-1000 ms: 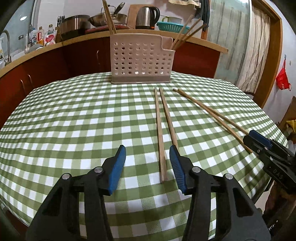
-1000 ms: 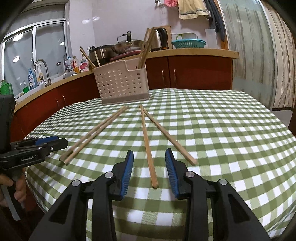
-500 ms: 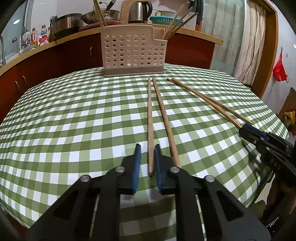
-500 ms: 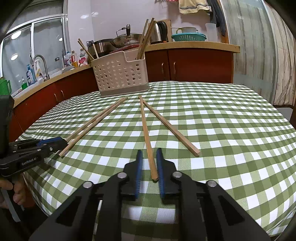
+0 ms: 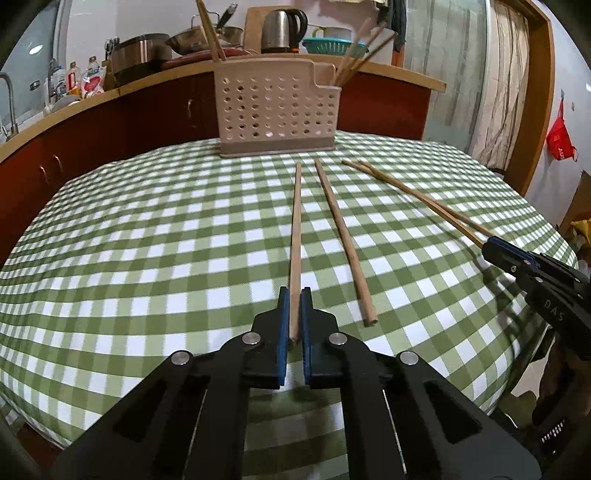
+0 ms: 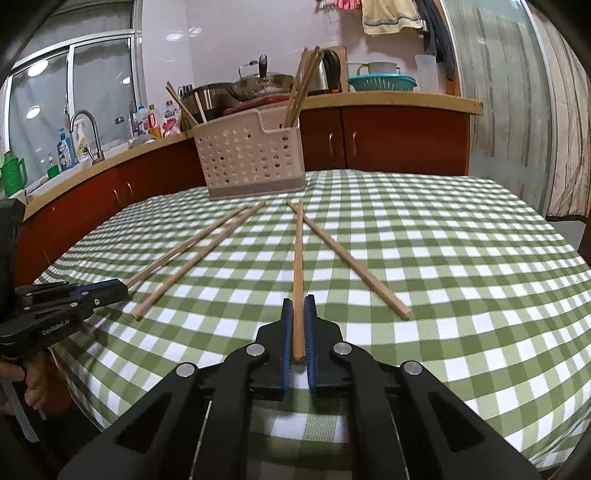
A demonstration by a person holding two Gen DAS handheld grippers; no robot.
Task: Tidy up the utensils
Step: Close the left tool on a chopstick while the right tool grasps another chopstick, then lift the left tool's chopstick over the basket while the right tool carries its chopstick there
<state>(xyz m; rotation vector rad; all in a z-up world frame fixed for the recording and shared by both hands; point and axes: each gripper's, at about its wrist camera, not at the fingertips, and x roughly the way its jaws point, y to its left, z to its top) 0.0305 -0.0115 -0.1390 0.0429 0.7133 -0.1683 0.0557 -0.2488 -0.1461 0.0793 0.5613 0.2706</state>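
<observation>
Several wooden chopsticks lie on the green checked tablecloth [image 5: 147, 240]. My left gripper [image 5: 294, 295] is shut on the near end of one chopstick [image 5: 296, 229]; its partner [image 5: 343, 240] lies just to the right. My right gripper [image 6: 298, 304] is shut on the near end of another chopstick [image 6: 298, 251]; its partner [image 6: 351, 258] lies to the right. A beige perforated utensil caddy [image 5: 277, 110] stands at the table's far side with chopsticks upright in it; it also shows in the right wrist view [image 6: 251, 158].
Red cabinets with a wooden counter [image 5: 92, 99] curve behind the table, carrying pots, a kettle [image 5: 282, 26] and bottles. A sink tap [image 6: 86, 129] stands at the left. A curtain [image 6: 517, 110] hangs at the right. The table edge drops off close to both grippers.
Both grippers went from wide open to shut, each closing on the near end of a chopstick. The left pair has spread apart slightly.
</observation>
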